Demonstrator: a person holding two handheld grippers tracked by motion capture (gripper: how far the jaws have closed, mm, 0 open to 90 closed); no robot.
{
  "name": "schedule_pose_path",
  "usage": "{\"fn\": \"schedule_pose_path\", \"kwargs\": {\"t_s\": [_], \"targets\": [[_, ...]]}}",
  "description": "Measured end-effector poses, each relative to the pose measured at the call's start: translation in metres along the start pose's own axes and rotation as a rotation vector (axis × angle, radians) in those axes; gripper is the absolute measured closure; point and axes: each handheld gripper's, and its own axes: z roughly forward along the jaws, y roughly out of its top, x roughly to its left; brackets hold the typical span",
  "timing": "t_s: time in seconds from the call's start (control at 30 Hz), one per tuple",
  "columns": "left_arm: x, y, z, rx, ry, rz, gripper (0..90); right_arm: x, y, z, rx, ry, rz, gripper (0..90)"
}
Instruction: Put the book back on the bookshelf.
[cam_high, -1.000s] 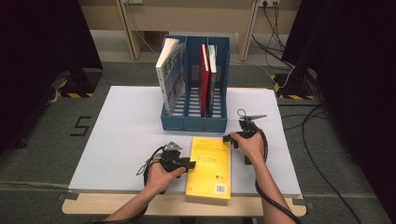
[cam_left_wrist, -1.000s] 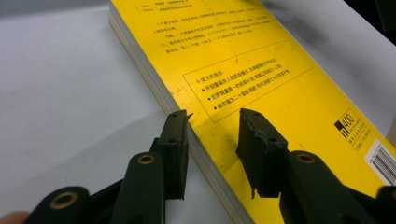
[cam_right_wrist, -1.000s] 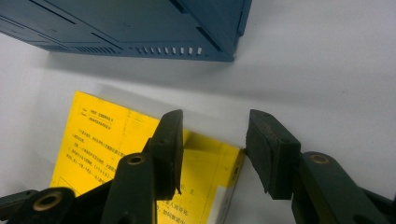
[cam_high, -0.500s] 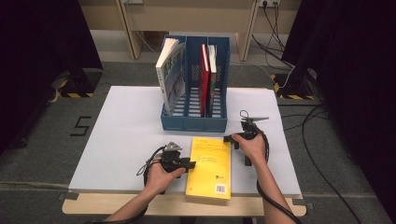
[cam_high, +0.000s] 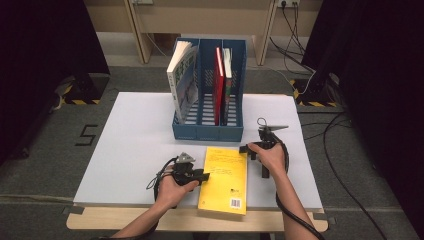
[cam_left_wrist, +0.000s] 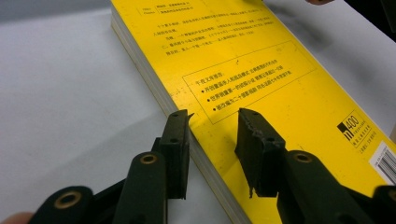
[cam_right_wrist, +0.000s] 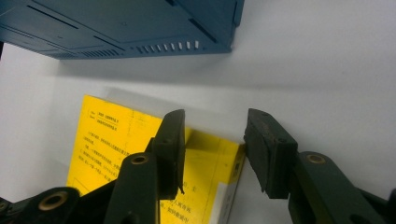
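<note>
The white table carries everything, and both tongs rest low on its near half. Beyond the tongs, toward the far edge, stands the blue rack with three slots. A pale book leans in its left slot, well beyond the left gripper. A red book and a thin one beside it stand upright in the right slots, beyond the right gripper.

Between the two tongs lies the yellow book, flat on the table with its printed back cover up. Its far short edge lies just in front of the rack.

The left gripper sits at the book's left long edge, about halfway along it. In the left gripper view its jaws stand apart, astride that edge: one jaw hangs beside the page block over the bare table, the other above the cover. I cannot tell whether either pad touches the book; neither presses on it.

The right gripper sits at the book's far right corner. In the right gripper view its jaws gape, one over the cover, the other off past the corner, with the rack just beyond. These jaws have just been opening wider, and the corner lies between them ungripped.
</note>
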Motion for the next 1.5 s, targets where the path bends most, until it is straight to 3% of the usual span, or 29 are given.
{"fn": "schedule_pose_path", "kwargs": {"t_s": [0.1,0.57,0.83,1.47,1.5], "targets": [[-0.001,-0.0006,-0.0002,-0.005,0.003,0.002,64.2,-0.0001,-0.0005,-0.0012,0.009,0.002,0.032,56.9],[-0.0023,-0.0012,-0.0001,-0.009,0.012,0.007,64.3,-0.0002,-0.0046,-0.0029,0.018,0.005,0.044,58.6],[-0.0019,-0.0018,0.0003,-0.019,0.012,-0.001,64.2,-0.0033,-0.0073,-0.0043,0.038,0.041,0.09,59.8],[0.0005,-0.0037,-0.0002,-0.028,-0.001,-0.014,63.8,-0.0051,-0.0064,-0.0041,0.058,0.053,0.107,61.1],[0.0008,-0.0039,-0.0002,-0.03,0.002,-0.014,63.5,-0.0061,-0.0068,-0.0045,0.076,0.067,0.127,62.0]]}}
